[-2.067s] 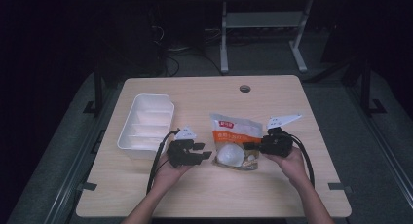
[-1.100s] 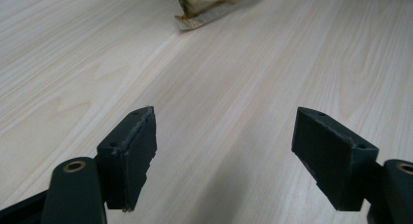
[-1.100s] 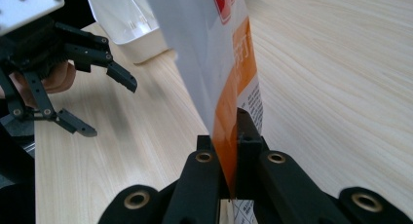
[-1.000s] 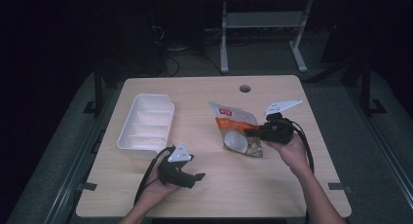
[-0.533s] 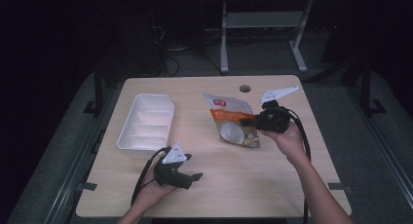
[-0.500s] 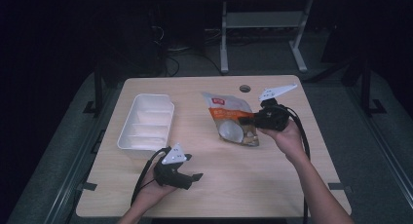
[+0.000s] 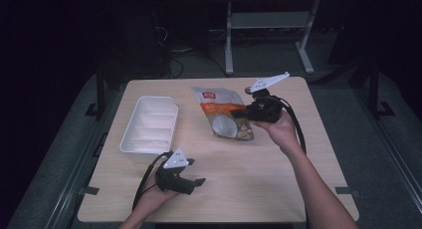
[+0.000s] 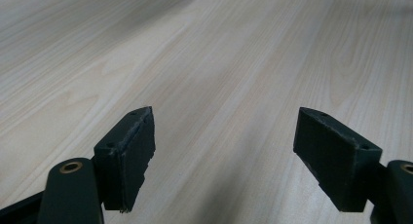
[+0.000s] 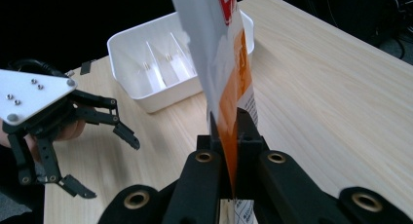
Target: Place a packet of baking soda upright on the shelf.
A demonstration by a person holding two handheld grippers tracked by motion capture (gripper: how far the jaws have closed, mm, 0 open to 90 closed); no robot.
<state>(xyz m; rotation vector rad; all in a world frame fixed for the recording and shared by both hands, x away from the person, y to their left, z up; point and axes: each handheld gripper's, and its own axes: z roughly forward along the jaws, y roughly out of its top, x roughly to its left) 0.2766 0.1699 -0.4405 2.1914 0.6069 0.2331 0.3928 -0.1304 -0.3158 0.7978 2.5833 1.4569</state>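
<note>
Spanning most of the high view, a pale wooden counter (image 7: 259,184), bearing everything else. Sitting toward its left side, a white divided tray (image 7: 150,124), long axis running away from the person; appearing again in the right gripper view (image 9: 165,73) with its inner partitions showing, a detail too faint to make out from above. Lying, or hanging, just right of the tray in the high view, an orange and white snack bag (image 7: 222,114), with a red label near its far end and a pale round picture near its near end; whether lifted off the counter cannot be told from there, while the right gripper view is showing the bag (image 9: 229,63) standing up tall from the jaws, clear of the wood behind. Pinching the bag's edge, the right gripper (image 7: 244,113), jaws pressed together on the thin film, seen close in its own view (image 9: 229,136). Resting low near the counter's front edge, well apart from the bag, the left gripper (image 7: 191,181), jaws standing wide apart with nothing between them; its own view is giving bare wood grain between the two black pads (image 8: 129,151), and the right gripper view is catching it from afar (image 9: 97,151), beside the tray.
</note>
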